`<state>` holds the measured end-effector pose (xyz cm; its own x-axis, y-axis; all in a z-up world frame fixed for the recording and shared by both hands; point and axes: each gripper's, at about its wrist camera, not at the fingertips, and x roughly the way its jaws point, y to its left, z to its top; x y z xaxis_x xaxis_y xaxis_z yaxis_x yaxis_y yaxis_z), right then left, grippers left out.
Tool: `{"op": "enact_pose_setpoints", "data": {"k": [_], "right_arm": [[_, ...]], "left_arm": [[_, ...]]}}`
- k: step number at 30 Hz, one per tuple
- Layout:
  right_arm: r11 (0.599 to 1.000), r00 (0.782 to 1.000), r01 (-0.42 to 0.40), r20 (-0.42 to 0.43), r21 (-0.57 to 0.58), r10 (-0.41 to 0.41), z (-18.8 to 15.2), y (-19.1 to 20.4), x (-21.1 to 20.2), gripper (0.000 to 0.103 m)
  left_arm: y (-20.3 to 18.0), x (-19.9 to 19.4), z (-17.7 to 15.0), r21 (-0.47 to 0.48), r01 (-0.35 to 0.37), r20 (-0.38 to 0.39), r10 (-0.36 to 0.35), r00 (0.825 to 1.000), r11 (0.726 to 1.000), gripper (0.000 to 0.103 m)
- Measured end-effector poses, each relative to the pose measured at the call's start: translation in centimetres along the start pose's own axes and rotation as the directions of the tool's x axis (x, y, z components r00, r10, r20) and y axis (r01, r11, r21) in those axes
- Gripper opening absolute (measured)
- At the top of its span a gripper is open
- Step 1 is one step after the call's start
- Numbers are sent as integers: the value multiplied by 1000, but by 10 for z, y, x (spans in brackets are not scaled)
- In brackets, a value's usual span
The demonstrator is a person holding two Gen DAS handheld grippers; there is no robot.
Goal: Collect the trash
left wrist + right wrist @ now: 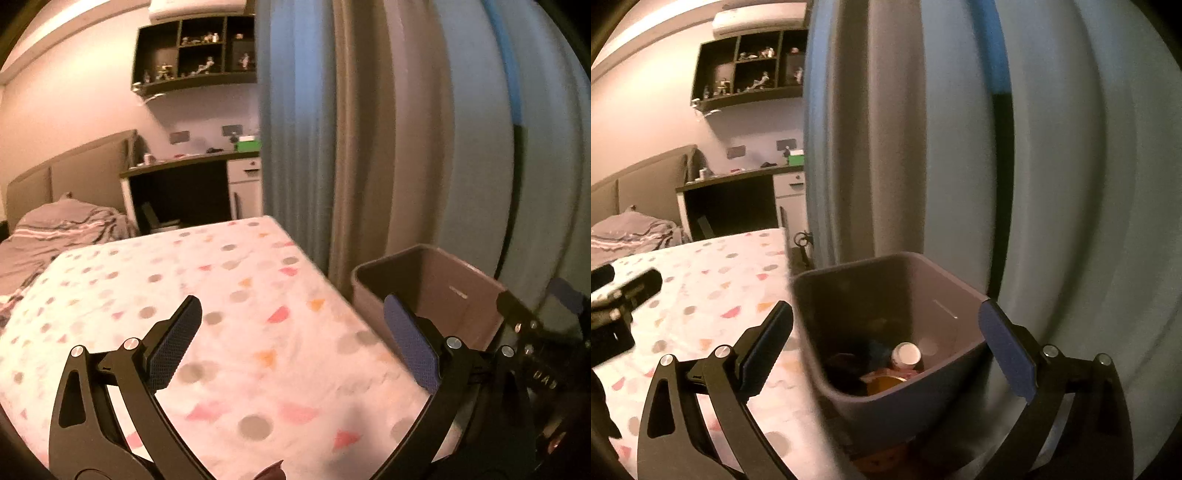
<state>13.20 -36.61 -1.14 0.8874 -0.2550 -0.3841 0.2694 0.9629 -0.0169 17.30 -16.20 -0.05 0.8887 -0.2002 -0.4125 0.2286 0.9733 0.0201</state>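
A grey trash bin (953, 295) stands beside the table's right edge, in front of the curtains. Inside it lie a can (906, 355) with a pale round end, a yellowish item (884, 384) and dark pieces. My right gripper (886, 332) is open and empty, held above the bin's mouth. My left gripper (291, 332) is open and empty, over the table with the dotted cloth (221, 295). The bin also shows in the left wrist view (443, 280), behind the right finger. The left gripper shows at the left edge of the right wrist view (624, 295).
Grey and blue curtains (369, 147) hang close behind the bin. A bed with striped bedding (55, 229) lies at the far left. A desk (184, 184) and a wall shelf with figurines (195, 55) stand at the back.
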Motion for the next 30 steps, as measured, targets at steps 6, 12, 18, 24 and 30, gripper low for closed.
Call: {"op": "enact_pose_setpoints", "data": {"k": [6, 12, 18, 24, 30], "right_arm": [[1000, 1000, -25, 9, -13, 25, -3, 31, -35, 96], [999, 999, -37, 15, -14, 38, -7, 56, -68, 96], [999, 999, -46, 15, -22, 47, -14, 74, -93, 96], [998, 998, -53, 25, -33, 54, -18, 83, -108, 96], [997, 997, -64, 37, -38, 65, -18, 88, -116, 96]], "left_arm": [[35, -35, -22, -39, -32, -28, 31, 999, 999, 97], [65, -66, -36, -63, -76, -33, 74, 997, 995, 97], [82, -90, -46, -77, -77, -25, 75, 997, 994, 97], [92, -106, -51, -87, -83, -12, 82, 997, 993, 97], [98, -115, -54, -105, -86, -6, 85, 996, 991, 97]]}}
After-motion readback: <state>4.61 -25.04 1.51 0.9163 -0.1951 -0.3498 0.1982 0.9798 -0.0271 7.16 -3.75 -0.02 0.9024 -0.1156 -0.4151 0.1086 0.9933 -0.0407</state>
